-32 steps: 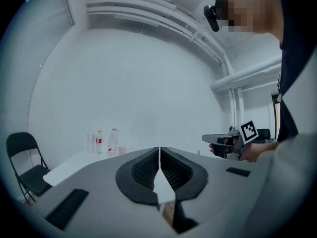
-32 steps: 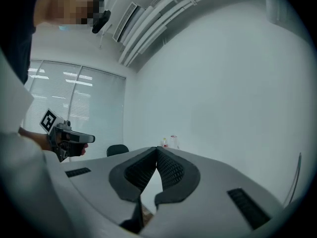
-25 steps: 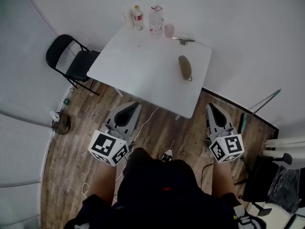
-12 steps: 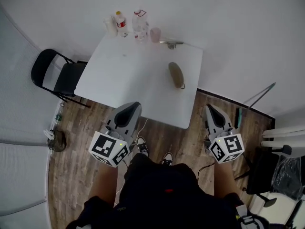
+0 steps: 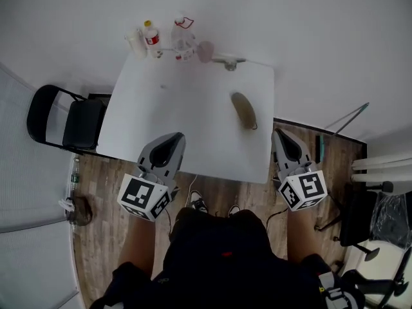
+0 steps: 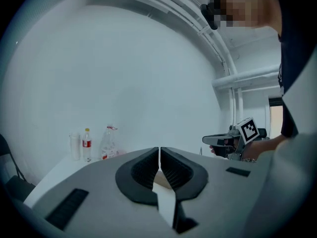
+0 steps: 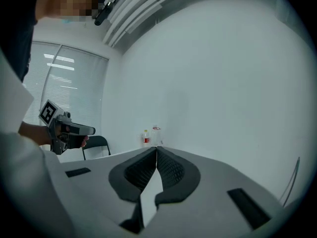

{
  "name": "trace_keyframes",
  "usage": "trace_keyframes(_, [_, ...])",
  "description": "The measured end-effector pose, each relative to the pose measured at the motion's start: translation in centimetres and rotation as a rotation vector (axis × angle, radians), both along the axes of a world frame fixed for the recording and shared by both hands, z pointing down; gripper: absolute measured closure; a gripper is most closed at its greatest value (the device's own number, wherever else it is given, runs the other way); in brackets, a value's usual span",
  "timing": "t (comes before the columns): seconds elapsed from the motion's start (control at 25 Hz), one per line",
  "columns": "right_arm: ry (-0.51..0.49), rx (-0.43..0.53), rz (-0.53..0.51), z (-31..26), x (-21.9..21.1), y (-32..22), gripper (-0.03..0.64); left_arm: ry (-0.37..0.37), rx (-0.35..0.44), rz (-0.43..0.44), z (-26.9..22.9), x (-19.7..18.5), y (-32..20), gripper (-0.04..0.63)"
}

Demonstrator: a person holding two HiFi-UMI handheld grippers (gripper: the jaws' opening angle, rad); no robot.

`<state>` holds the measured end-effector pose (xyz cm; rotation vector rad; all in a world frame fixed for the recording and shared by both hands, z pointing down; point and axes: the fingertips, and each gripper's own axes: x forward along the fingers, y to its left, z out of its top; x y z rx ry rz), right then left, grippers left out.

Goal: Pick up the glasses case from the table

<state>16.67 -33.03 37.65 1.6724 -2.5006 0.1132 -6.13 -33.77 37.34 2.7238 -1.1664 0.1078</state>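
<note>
White table [image 5: 174, 108] stands with its far edge against the wall, and the olive-brown glasses case [image 5: 243, 110] lies on it toward 3 o'clock, close to the right edge but fully on the top, with bare surface on every side of it. Along the far edge, from 11 to 12 o'clock, stand a red-labelled bottle [image 5: 152, 36], a clear bottle [image 5: 182, 40] and a pink cup [image 5: 205, 50], all well apart from the case. The left gripper [image 5: 172, 138] hangs at 7 o'clock with its tip over the near edge, jaws pressed together and pinching nothing. The right gripper [image 5: 281, 134] hangs at 5 o'clock, just off the near right corner and above the wood floor [image 5: 96, 192], its jaws likewise pressed together and empty; the case sits at 11 o'clock from it, with open tabletop between. A black chair [image 5: 61, 118] stands at 9 o'clock beside the left edge, clear of both grippers.
</note>
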Motion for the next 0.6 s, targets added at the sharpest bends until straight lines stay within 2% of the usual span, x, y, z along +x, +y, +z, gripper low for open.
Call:
trace_keyframes(0.28, [0.083,-0.088,-0.018,3.4,-0.4,-4.8,0.588,0.043,-0.048,-0.008,1.7,0.3,-2.5,0.565])
trace_keyframes(0.32, [0.110,-0.108,-0.038,4.3,-0.6,-5.4,0.559,0.041,-0.053,-0.018,2.0,0.3,-2.6,0.565])
trace_keyframes(0.4, [0.179,-0.151,-0.079,6.5,-1.0,-6.7,0.440,0.037,-0.068,-0.043,2.8,0.4,-2.6,0.565])
trace_keyframes(0.48, [0.225,-0.195,-0.100,8.7,-1.2,-8.3,0.386,0.038,-0.089,-0.063,3.8,0.6,-2.7,0.565])
trace_keyframes(0.6, [0.230,-0.269,-0.098,11.9,-0.8,-10.7,0.322,0.053,-0.106,-0.066,4.8,1.3,-2.8,0.565])
